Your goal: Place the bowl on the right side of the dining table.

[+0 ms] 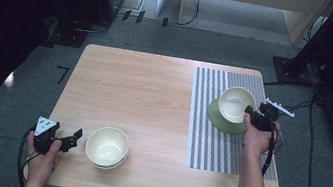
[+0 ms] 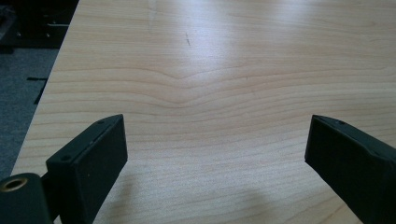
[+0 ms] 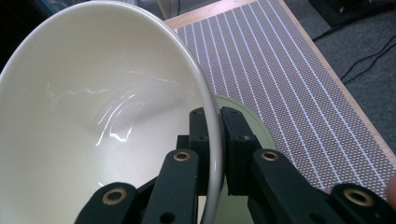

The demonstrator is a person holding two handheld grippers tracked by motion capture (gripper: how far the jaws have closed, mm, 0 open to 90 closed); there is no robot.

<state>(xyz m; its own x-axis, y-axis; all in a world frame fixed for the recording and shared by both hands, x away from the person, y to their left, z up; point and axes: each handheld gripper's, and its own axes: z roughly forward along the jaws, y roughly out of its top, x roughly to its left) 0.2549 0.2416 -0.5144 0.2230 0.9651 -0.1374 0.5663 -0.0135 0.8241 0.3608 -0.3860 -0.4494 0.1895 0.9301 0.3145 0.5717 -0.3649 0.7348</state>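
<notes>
High view: wooden worktop [image 1: 144, 95] carrying a striped mat [image 1: 212, 141] along its right part. On that mat, toward its far end, a green plate [image 1: 218, 119], with a cream bowl [image 1: 236, 104] over it, tilted, its rim pinched by the right hand-held gripper [image 1: 252, 113] coming in from the mat's right side. Left of the mat, near the worktop's front edge, a second cream bowl [image 1: 107, 147], seemingly stacked on another. Further left of that, well away from the mat, the left hand-held gripper [image 1: 71, 137], spread and holding nothing.

Left gripper view: left hand-held gripper [image 2: 215, 144] wide apart over bare wood grain.

Right gripper view: right hand-held gripper [image 3: 219, 135] clamped on the cream bowl's [image 3: 93, 107] rim, one jaw inside, one outside. Green plate [image 3: 254, 126] just beyond, resting on the striped mat [image 3: 289, 79].
</notes>
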